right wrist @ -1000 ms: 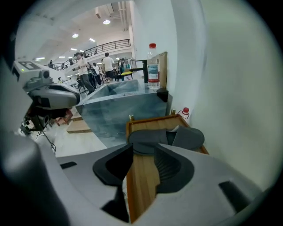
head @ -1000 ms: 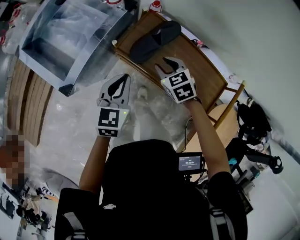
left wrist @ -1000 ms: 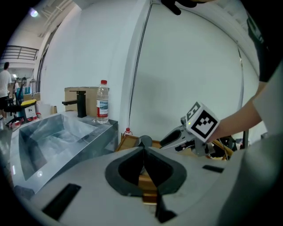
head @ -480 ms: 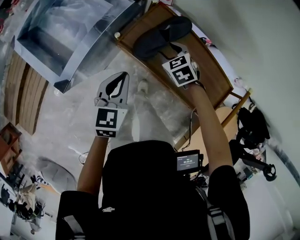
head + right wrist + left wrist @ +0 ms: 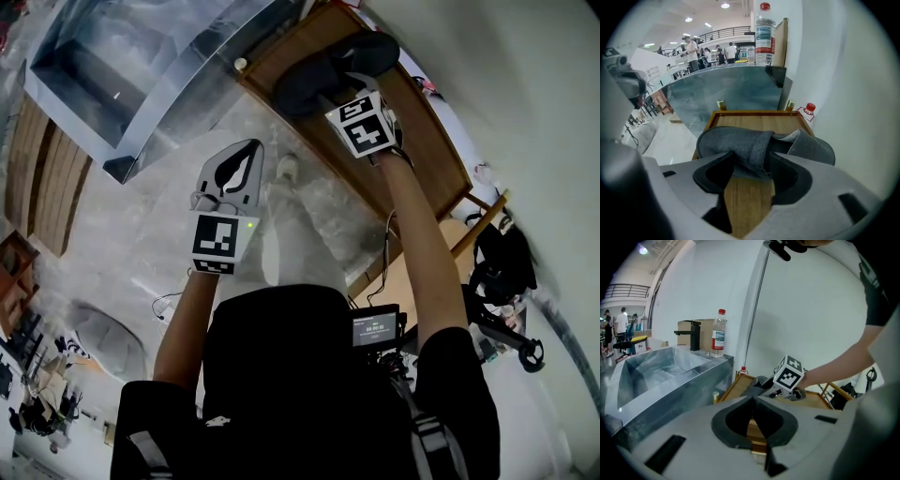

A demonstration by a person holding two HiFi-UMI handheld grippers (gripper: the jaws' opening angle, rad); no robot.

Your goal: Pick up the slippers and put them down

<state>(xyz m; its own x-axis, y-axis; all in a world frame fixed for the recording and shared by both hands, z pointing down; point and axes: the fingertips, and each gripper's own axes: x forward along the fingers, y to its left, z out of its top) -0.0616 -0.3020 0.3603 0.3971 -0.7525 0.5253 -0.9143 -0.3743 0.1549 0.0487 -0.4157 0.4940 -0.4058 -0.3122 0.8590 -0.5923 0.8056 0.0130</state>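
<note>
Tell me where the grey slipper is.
Head view, upper right: the grey slipper lies on the wooden table, at its end nearest the steel sink.

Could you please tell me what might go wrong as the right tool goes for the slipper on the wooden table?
1. The right tool, whose jaws have just been opening, stands open around only the soft upper edge of the gray slipper. Closing there may pinch just the fabric, so the slipper could dangle or slip out.
2. The slipper lies close to one edge of the wooden table, so a push while closing might shove it toward that edge.
</note>
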